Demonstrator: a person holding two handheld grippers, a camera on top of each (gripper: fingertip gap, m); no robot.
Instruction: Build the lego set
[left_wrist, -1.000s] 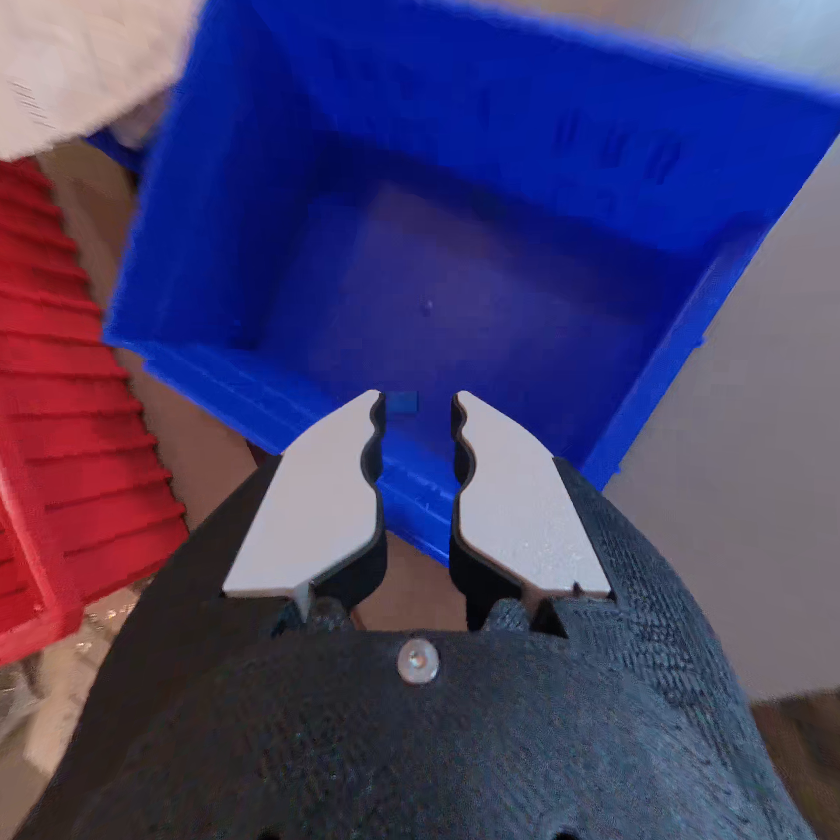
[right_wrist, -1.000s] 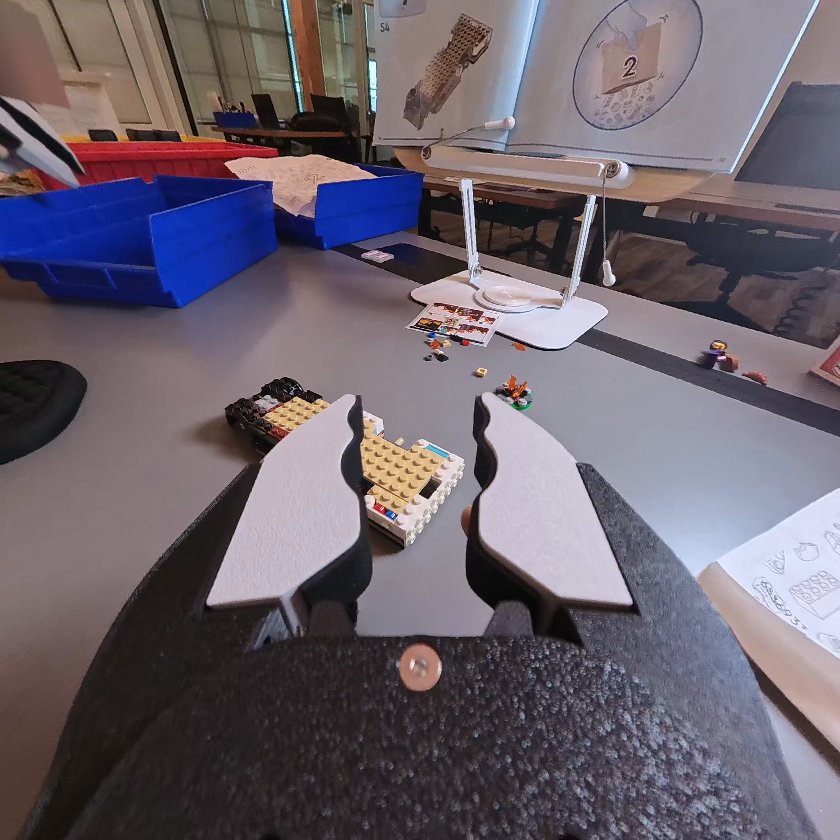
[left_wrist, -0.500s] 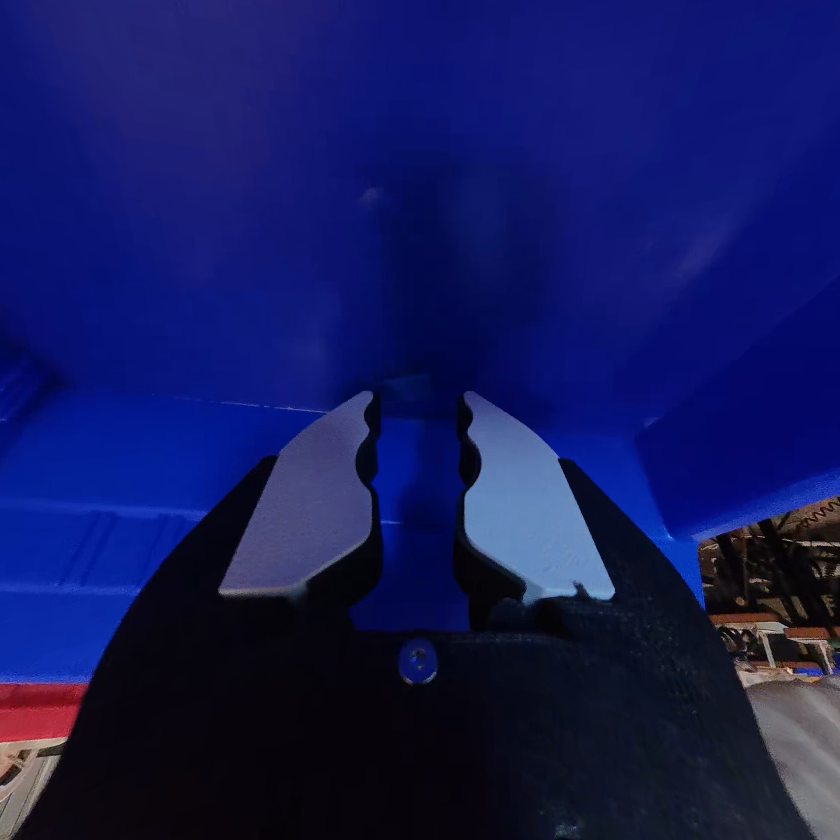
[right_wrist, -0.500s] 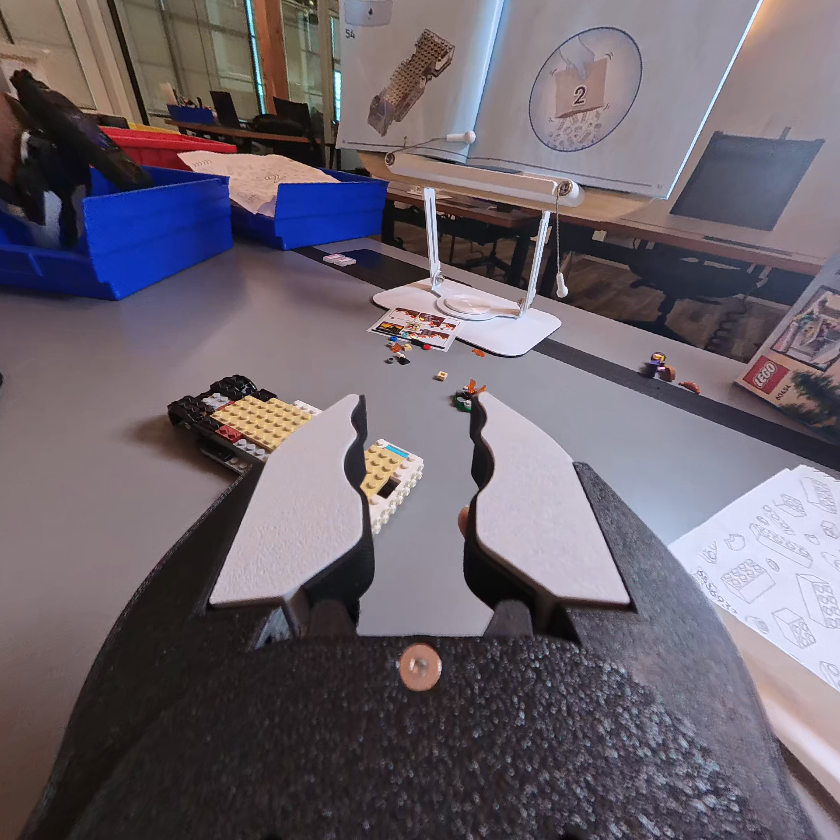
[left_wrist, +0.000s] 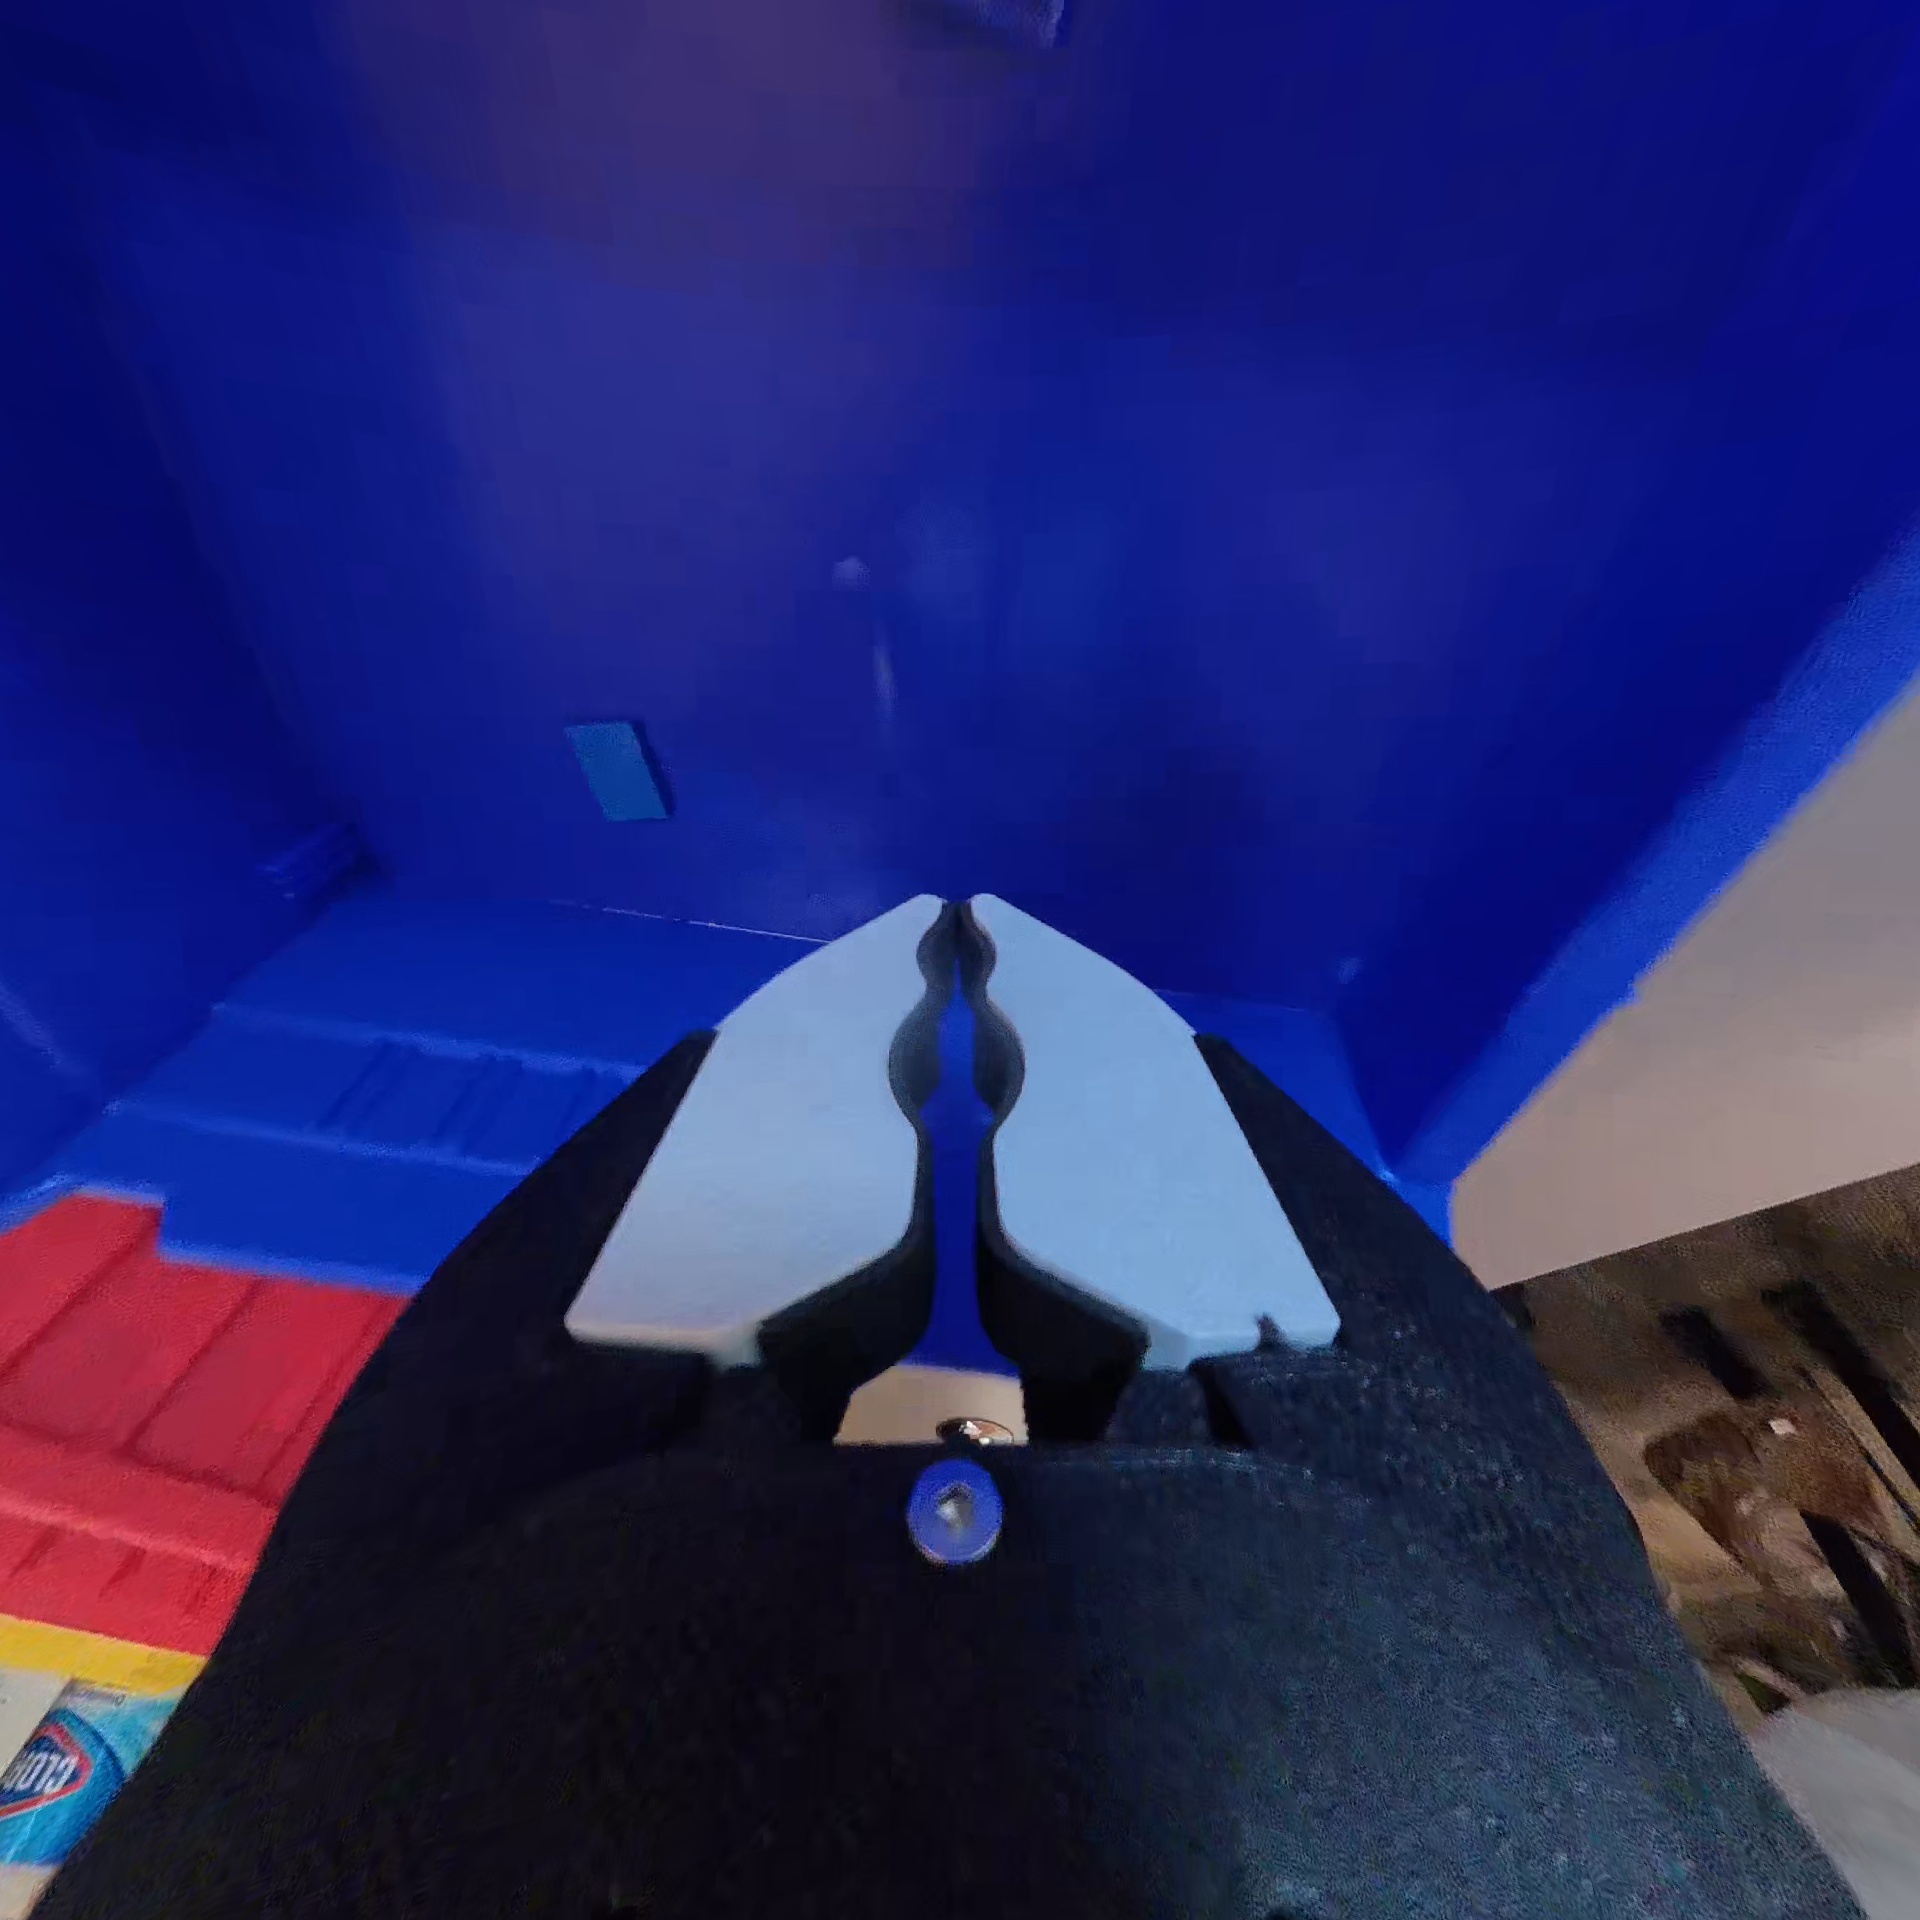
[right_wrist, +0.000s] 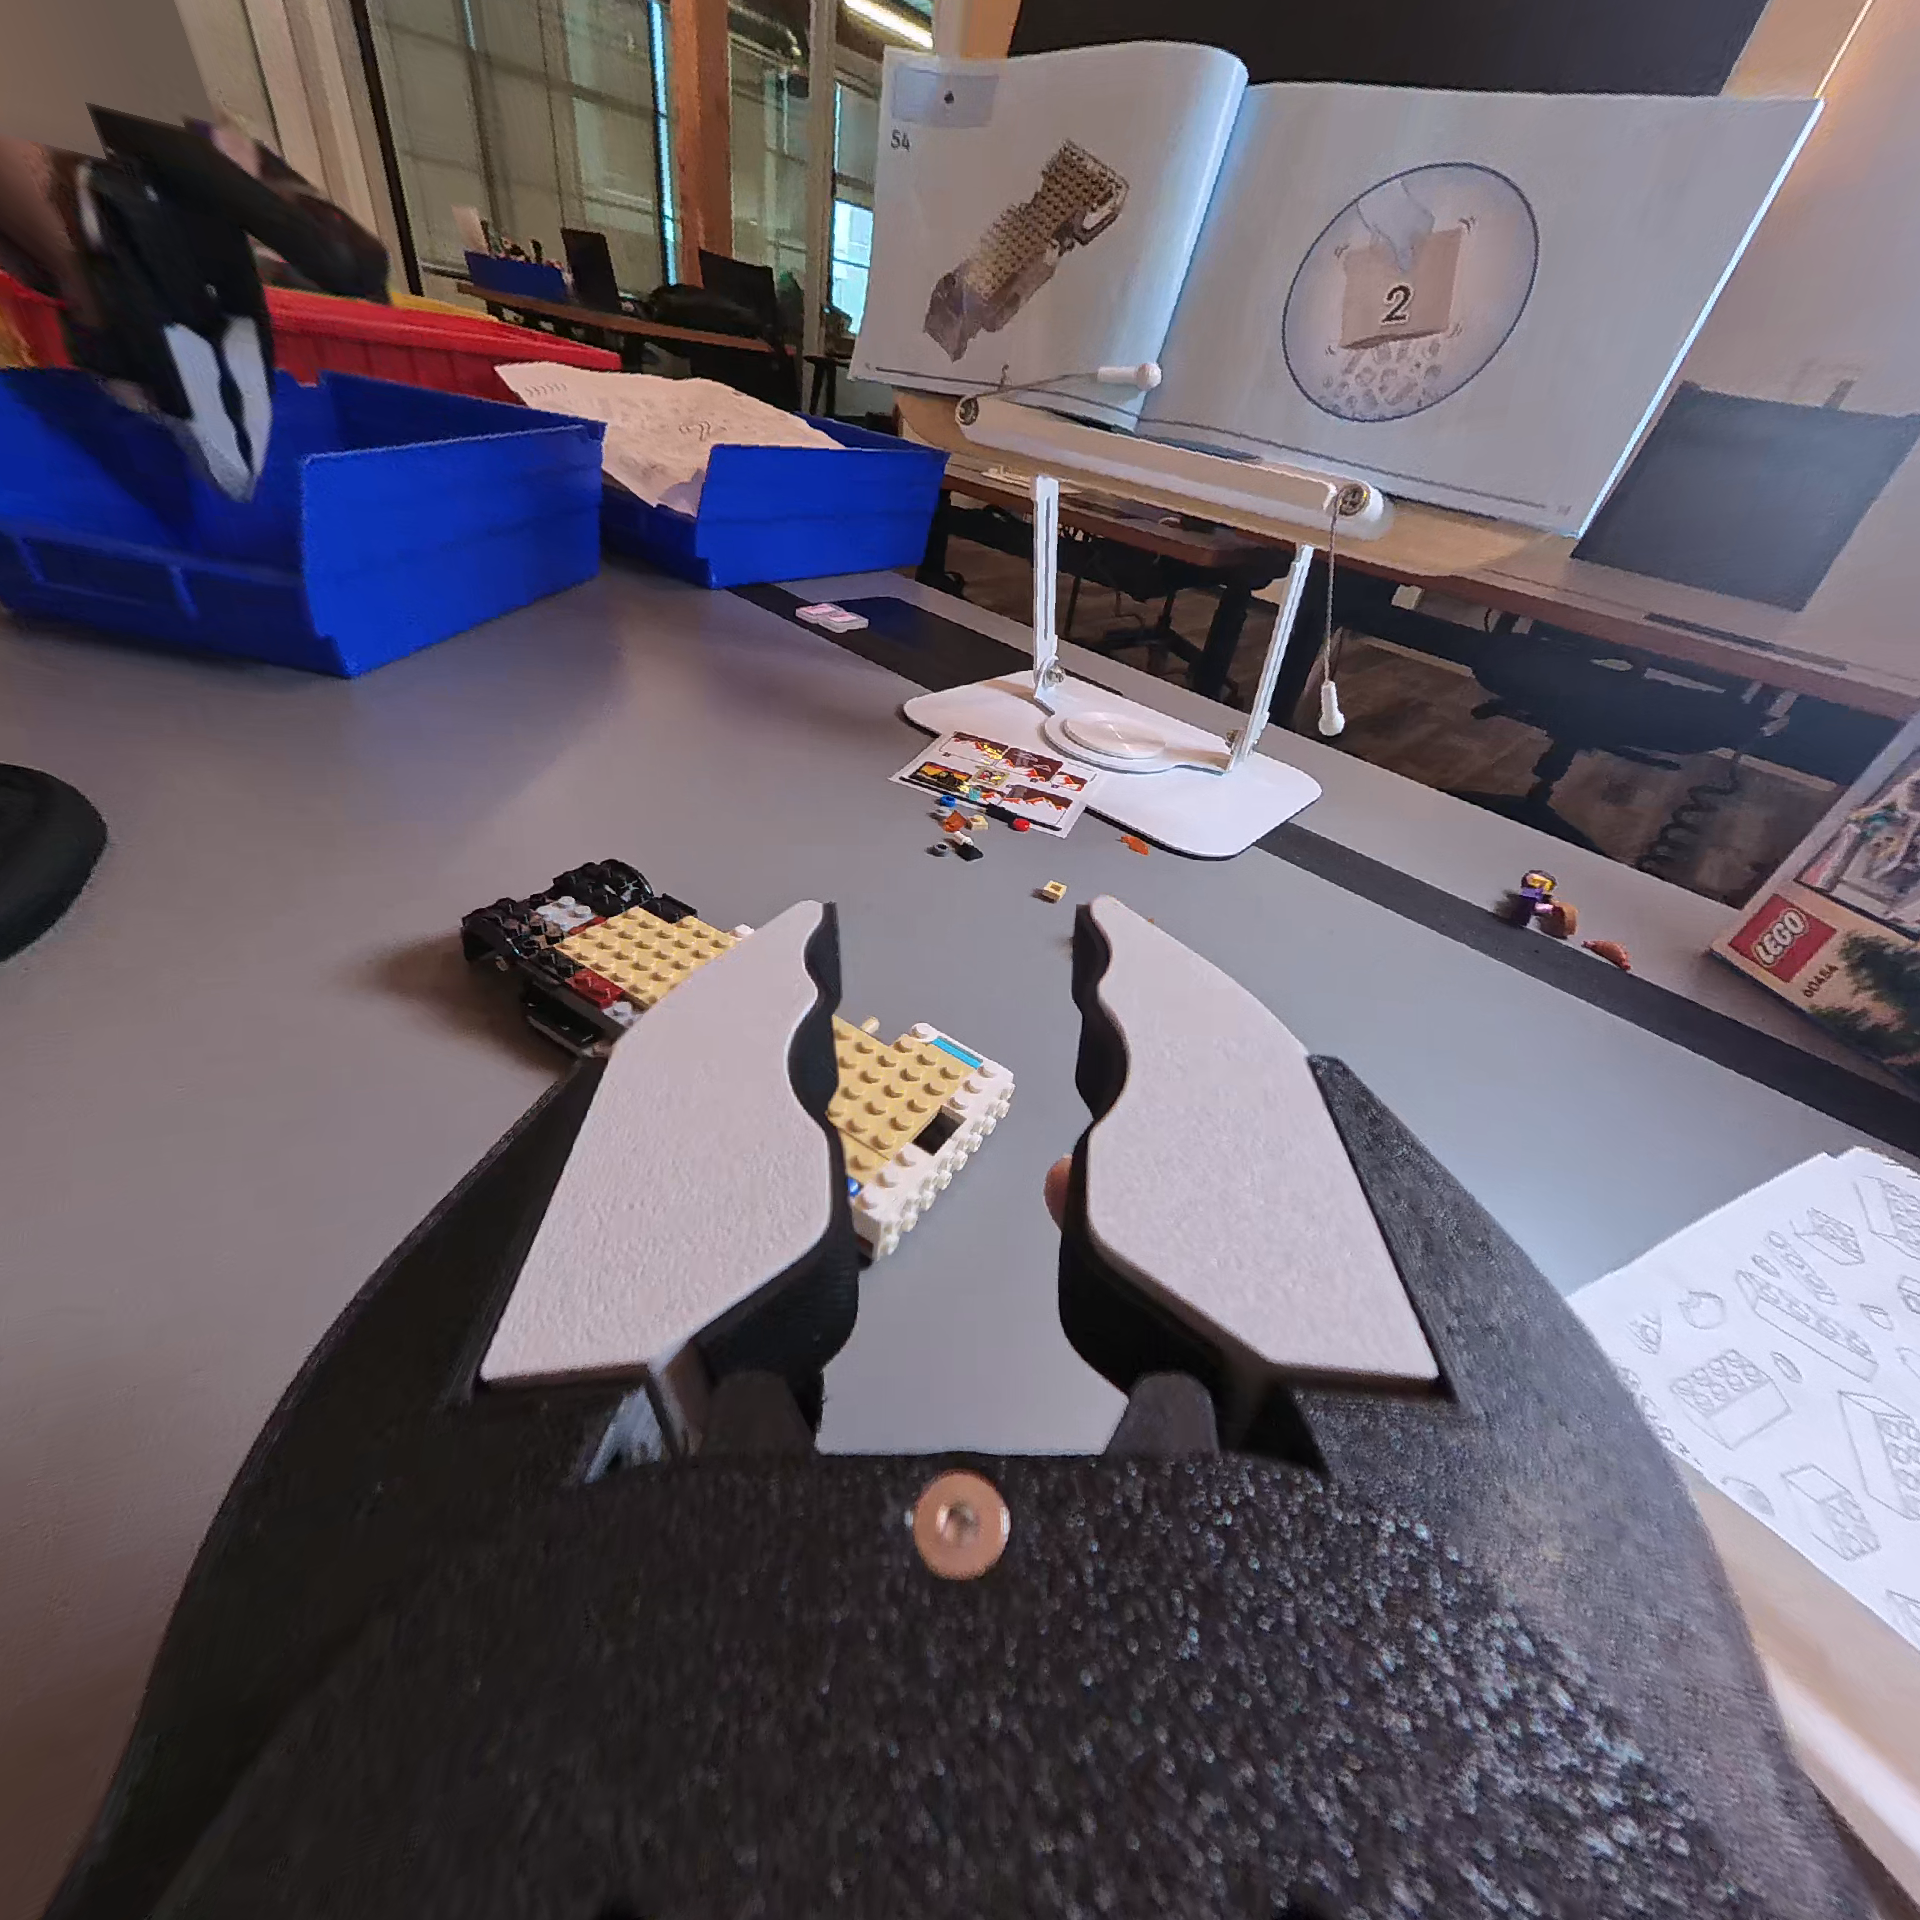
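Left wrist view: the left gripper (left_wrist: 957, 906) sits low in the centre of the frame, its pale fingers (left_wrist: 810, 1122) brought together at the tips with nothing between them. It points into a blue bin (left_wrist: 1039, 416) that fills most of the frame. On the bin's floor, left of centre, lies one small flat blue piece (left_wrist: 617, 771), apart from the tips. A red bin (left_wrist: 156, 1403) shows at lower left.

Right wrist view: the right gripper (right_wrist: 954, 914) fills the lower half, its fingers standing apart and gripping nothing. Under and between them a tan and white brick build (right_wrist: 894, 1091) lies on the grey table (right_wrist: 416, 810). At upper left the left gripper's closed tips dip into the near blue bin (right_wrist: 436, 561). A second blue bin (right_wrist: 790, 520) behind it holds a sheet of paper (right_wrist: 665, 416). A red bin (right_wrist: 416, 343) stands farther back.
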